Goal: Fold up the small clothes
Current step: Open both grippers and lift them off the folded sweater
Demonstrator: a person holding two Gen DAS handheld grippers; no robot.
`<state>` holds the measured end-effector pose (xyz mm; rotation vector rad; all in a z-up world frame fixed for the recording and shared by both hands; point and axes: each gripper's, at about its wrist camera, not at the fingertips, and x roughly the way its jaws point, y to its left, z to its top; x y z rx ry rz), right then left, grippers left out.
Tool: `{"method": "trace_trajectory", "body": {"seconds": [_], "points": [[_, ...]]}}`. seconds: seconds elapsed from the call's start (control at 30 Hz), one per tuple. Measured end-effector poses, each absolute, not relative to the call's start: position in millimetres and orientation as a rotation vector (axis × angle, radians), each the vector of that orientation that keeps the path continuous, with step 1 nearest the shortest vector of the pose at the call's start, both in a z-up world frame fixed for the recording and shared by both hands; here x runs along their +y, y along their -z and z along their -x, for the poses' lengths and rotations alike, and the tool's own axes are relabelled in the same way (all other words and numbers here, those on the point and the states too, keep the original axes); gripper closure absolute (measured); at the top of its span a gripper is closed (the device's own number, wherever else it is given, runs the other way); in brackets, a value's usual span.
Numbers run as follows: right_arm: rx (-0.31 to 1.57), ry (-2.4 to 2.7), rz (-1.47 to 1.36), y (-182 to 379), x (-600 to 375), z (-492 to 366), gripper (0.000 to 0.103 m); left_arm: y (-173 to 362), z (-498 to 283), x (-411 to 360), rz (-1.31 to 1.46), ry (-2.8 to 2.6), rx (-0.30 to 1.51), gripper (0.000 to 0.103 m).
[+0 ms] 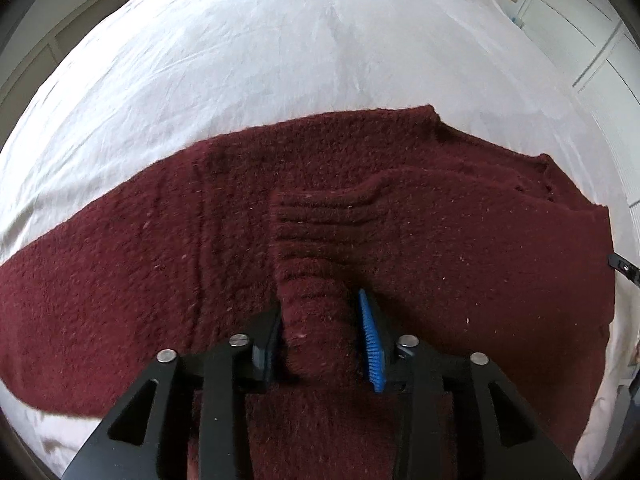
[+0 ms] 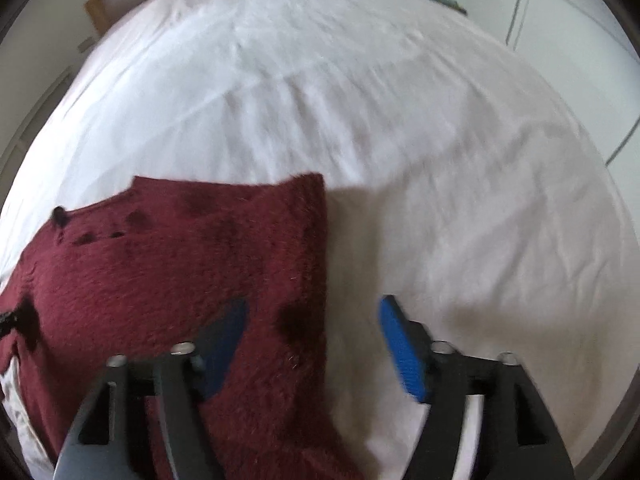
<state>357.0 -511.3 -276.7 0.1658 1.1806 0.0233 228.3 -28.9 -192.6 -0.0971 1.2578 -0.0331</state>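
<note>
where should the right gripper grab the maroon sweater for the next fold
Probably the straight side edge of the maroon sweater, coming from the bare white sheet on its right. That edge lies flat and exposed, so one finger can slide under it. The right gripper already straddles it, open. The left gripper has the ribbed cuff between its pads.

Bright, soft daylight throughout. Strong fisheye bending with dark corners. Left wrist view sharp; right wrist view motion-blurred. Soft grey shadow on bed sheet (image 2: 360, 216) at frame centre.
</note>
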Motion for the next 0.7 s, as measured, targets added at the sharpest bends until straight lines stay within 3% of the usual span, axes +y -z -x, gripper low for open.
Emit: {"method": "trace_trajectory", "body": {"seconds": [0.07,0.1,0.13,0.2,0.27,0.43,0.7], "points": [[1.148,-0.049,-0.137,262.6,-500.9,-350.7,0.021,184.1,-228.0,-26.2,0.099,0.024,1.242,0.069],[1.136,-0.062,-0.122,256.0,-497.3,-348.7,0.021,177.5,-226.3,-26.8,0.106,0.027,1.226,0.058],[1.119,-0.074,-0.104,249.6,-489.5,-345.5,0.02,171.3,-224.6,-28.9,0.11,0.028,1.213,0.035],[1.092,-0.101,-0.073,238.4,-472.2,-342.5,0.015,159.1,-222.1,-36.2,0.099,0.045,1.171,0.012],[1.076,-0.136,-0.05,232.2,-452.8,-337.6,0.002,149.0,-219.0,-42.3,0.082,0.063,1.136,0.003],[1.053,-0.194,-0.015,236.3,-404.7,-327.3,0.0,133.0,-226.5,-89.8,-0.004,0.105,1.099,0.001],[1.089,-0.191,0.052,281.5,-365.3,-315.3,0.0,181.0,-213.6,-117.9,-0.067,0.16,1.134,0.001]]}}
